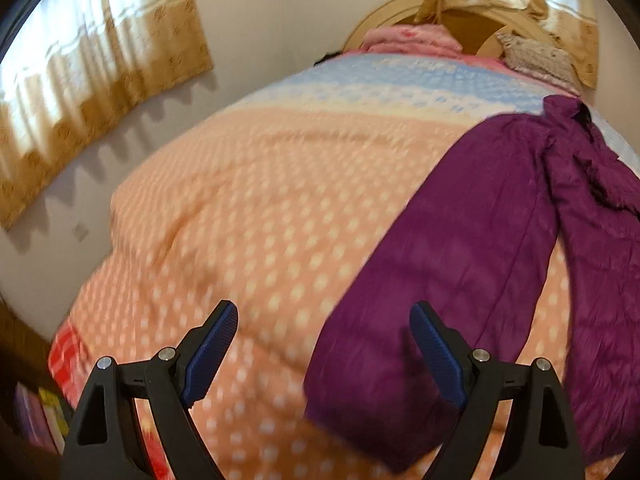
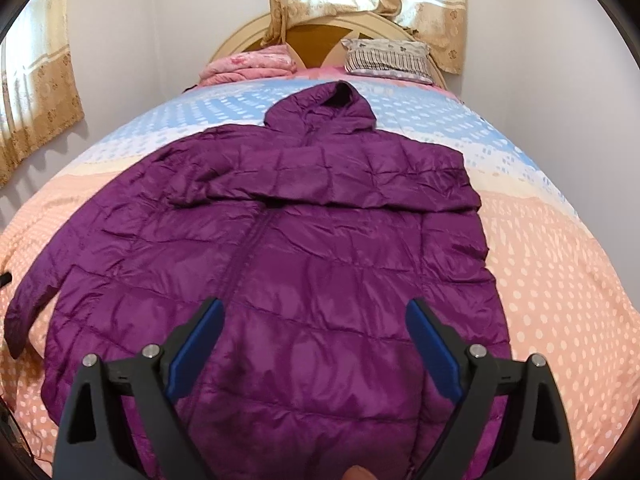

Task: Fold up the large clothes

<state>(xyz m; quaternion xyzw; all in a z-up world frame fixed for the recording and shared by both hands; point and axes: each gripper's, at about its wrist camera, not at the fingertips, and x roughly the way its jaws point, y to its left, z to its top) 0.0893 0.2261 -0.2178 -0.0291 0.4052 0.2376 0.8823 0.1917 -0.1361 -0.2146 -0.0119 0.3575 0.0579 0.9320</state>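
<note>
Flat on the bed [image 2: 560, 260] lies the purple jacket [image 2: 280, 240], both tools [image 1: 324, 344] [image 2: 314, 340] spread, pinching nothing.

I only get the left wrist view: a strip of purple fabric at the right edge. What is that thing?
Observer: A purple hooded puffer jacket, spread front up on the bed.
Operator: Is it folded yet?
Observer: Partly: one sleeve lies folded across the chest; the other sleeve stretches out to the side.
Operator: Is the other gripper holding it?
Observer: No. The right gripper is open above the jacket's lower half, with nothing between its fingers.
</note>
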